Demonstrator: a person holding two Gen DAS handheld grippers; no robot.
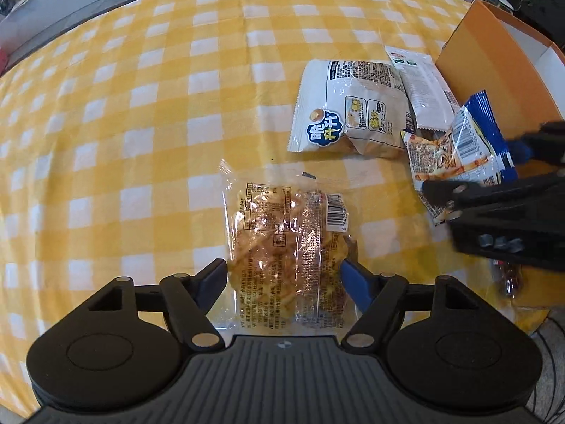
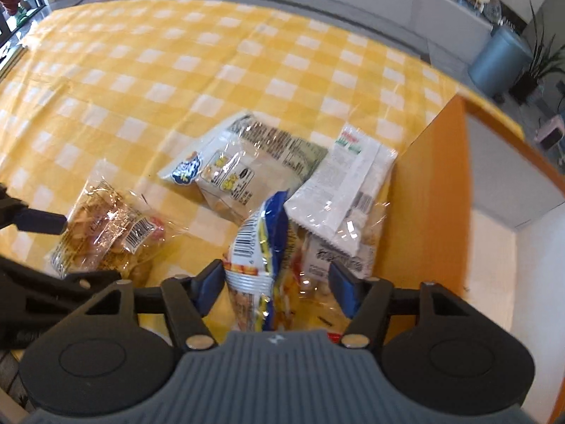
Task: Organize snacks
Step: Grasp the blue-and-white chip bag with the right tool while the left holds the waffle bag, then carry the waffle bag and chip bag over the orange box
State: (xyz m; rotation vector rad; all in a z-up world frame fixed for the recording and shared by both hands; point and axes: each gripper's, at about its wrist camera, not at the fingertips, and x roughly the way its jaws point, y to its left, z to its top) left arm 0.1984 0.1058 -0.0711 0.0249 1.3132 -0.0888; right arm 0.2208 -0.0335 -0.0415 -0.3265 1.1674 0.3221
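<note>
A clear packet of golden crisps (image 1: 286,247) lies on the yellow checked tablecloth (image 1: 141,123) between the open fingers of my left gripper (image 1: 284,277); it also shows in the right wrist view (image 2: 109,236). My right gripper (image 2: 277,282) is open around a blue and orange snack bag (image 2: 261,258), which stands tilted up between its fingers; the same bag (image 1: 469,148) and gripper (image 1: 494,190) show in the left wrist view. A white snack bag with a blue logo (image 1: 349,109) and a white packet (image 1: 420,88) lie beside an open orange box (image 1: 494,81).
The orange box with white inside (image 2: 494,265) stands at the right, its wall close to the snacks. A clear packet (image 2: 335,258) lies under the white packet (image 2: 349,190). The table's near edge is at the lower right. A blue bin (image 2: 498,60) and plant stand beyond.
</note>
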